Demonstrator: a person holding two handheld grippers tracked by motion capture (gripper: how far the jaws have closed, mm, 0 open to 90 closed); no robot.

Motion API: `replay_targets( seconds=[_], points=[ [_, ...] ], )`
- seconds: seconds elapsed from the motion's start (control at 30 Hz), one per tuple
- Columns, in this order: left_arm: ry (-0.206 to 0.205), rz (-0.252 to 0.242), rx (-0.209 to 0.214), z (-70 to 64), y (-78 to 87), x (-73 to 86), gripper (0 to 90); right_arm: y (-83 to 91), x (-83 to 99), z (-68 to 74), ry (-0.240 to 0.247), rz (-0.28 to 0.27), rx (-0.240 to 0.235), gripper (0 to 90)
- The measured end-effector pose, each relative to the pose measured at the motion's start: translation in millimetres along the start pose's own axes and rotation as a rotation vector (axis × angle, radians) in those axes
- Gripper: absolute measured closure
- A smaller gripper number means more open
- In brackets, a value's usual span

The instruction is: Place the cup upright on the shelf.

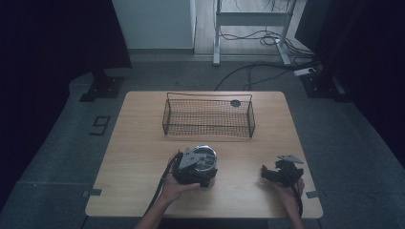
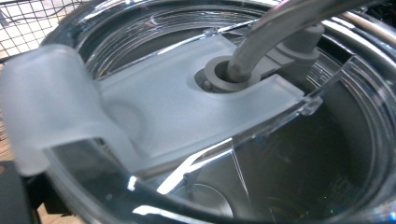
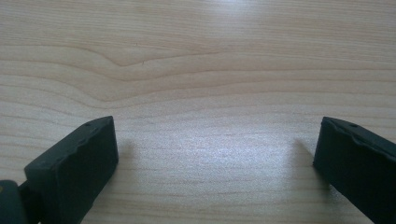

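On the near half of the worktop we had our left gripper laid against a round steel tumbler with a clear lid, just in front of the wire basket that stood empty toward the far edge. Seen from the left gripper view, the lid sat very close, its frosted sliding tab and a grey straw through the opening taking up most of the picture; we judged the tool was brought this close to take the tumbler by its rim, though we could not tell whether its fingers were spread or pinching the rim, since they lay out of sight beneath the lid. Our left hand wrapped the tool from behind, forearm angled in from the near edge. Our right gripper rested low over bare wood well apart from the tumbler, its fingers spread wide with nothing between them, the right hand cradling it near the worktop's right corner, apparently parked in reserve.
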State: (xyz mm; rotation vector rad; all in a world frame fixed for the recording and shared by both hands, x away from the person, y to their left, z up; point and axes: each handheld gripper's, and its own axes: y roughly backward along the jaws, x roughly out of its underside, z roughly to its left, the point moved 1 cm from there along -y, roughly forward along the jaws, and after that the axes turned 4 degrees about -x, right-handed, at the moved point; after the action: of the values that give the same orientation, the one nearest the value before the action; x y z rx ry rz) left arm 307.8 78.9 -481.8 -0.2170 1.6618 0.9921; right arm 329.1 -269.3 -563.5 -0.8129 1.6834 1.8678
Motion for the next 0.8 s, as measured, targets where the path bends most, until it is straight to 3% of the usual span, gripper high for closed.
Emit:
replay_targets(
  seconds=[0.4,0.8],
  points=[
    [0.016,-0.048,-0.017,12.2,21.0,-9.5,3.3,0.2,0.1,-0.5,0.0,0.0,-0.001,0.0],
    [0.065,-0.068,-0.049,31.2,32.7,-18.8,3.3,0.2,0.1,-0.5,0.0,0.0,-0.001,0.0]
  ],
)
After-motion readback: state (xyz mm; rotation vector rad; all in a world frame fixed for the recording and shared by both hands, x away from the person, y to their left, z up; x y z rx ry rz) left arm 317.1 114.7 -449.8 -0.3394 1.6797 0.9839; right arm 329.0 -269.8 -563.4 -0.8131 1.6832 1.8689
